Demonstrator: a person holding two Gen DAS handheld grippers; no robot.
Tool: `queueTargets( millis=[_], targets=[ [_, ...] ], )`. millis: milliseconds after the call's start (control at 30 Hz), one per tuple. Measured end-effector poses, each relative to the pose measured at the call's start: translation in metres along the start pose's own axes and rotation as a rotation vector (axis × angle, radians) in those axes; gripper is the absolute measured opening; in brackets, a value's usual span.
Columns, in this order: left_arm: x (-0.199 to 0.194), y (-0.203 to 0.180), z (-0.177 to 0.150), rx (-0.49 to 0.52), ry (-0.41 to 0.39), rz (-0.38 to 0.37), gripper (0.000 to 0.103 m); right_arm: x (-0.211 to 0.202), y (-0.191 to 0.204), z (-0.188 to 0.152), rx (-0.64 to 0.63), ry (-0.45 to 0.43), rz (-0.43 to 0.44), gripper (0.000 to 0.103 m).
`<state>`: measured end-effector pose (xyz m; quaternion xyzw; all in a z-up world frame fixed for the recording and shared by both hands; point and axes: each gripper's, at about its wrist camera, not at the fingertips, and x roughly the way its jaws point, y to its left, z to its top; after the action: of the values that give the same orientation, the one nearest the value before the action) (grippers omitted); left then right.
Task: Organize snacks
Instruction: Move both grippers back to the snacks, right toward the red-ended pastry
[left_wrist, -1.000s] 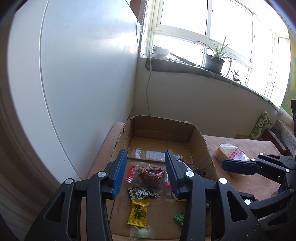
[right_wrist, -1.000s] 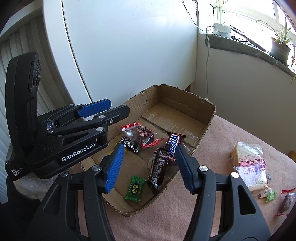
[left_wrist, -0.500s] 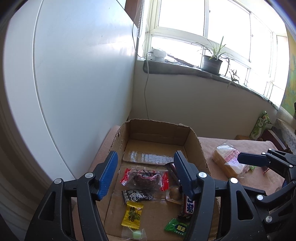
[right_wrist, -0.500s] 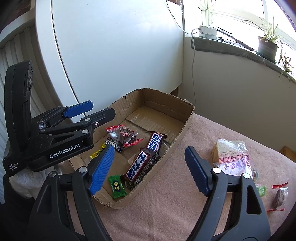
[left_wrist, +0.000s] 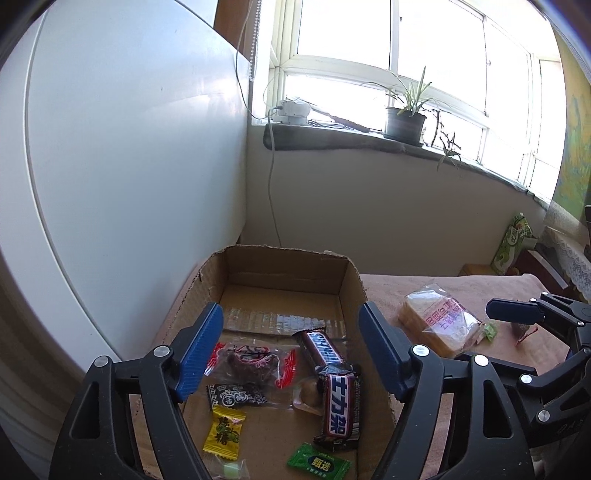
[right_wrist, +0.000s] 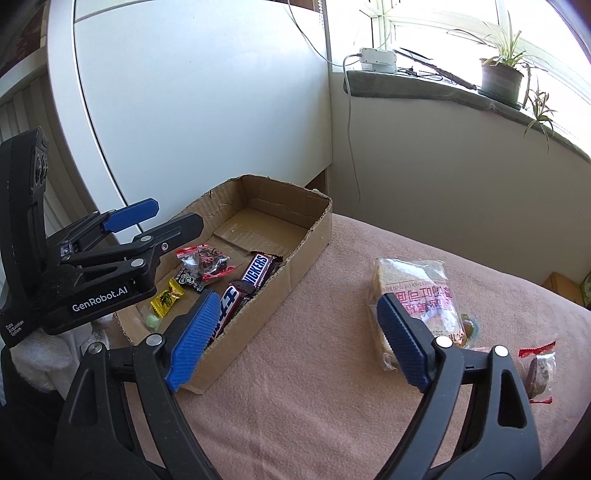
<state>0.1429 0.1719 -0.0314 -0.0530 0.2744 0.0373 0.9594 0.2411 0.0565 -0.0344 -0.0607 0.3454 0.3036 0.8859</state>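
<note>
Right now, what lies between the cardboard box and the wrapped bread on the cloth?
Nothing: in the right wrist view, only bare pink cloth separates the cardboard box from the wrapped bread.

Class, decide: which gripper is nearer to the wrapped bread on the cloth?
Right. The right gripper hovers beside the wrapped bread; the left gripper hangs over the cardboard box.

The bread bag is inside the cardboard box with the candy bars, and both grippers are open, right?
Not quite. The bread bag is not in the box; the right wrist view shows it lying on the pink cloth beside the box. The candy bars are in the box, and both the left hand-held gripper and the right hand-held gripper are open, holding nothing.
</note>
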Motion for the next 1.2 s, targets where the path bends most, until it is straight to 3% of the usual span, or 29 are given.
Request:
queueTargets(
  millis=[367,500,767,900,1133,1200],
  targets=[
    [0.002,-0.042,0.002,0.034,0.011,-0.095,0.076,-0.047,-0.076,-0.02,0.103,-0.036,-0.139,0.092],
    [0.006,-0.058,-0.001,0.018,0.042,-0.168,0.076,-0.064,-0.118,-0.033,0.172,-0.036,-0.212,0.092],
    [0.019,-0.111,-0.008,0.096,0.1,-0.255,0.076,-0.078,-0.185,-0.06,0.268,-0.006,-0.293,0.092],
    [0.025,-0.14,-0.015,0.141,0.122,-0.3,0.075,-0.071,-0.209,-0.073,0.304,0.032,-0.285,0.092],
    [0.05,-0.198,-0.024,0.235,0.208,-0.386,0.052,-0.056,-0.239,-0.089,0.376,0.065,-0.214,0.092],
    [0.06,-0.214,-0.024,0.256,0.236,-0.409,0.051,-0.051,-0.245,-0.092,0.387,0.066,-0.197,0.092]
  ],
)
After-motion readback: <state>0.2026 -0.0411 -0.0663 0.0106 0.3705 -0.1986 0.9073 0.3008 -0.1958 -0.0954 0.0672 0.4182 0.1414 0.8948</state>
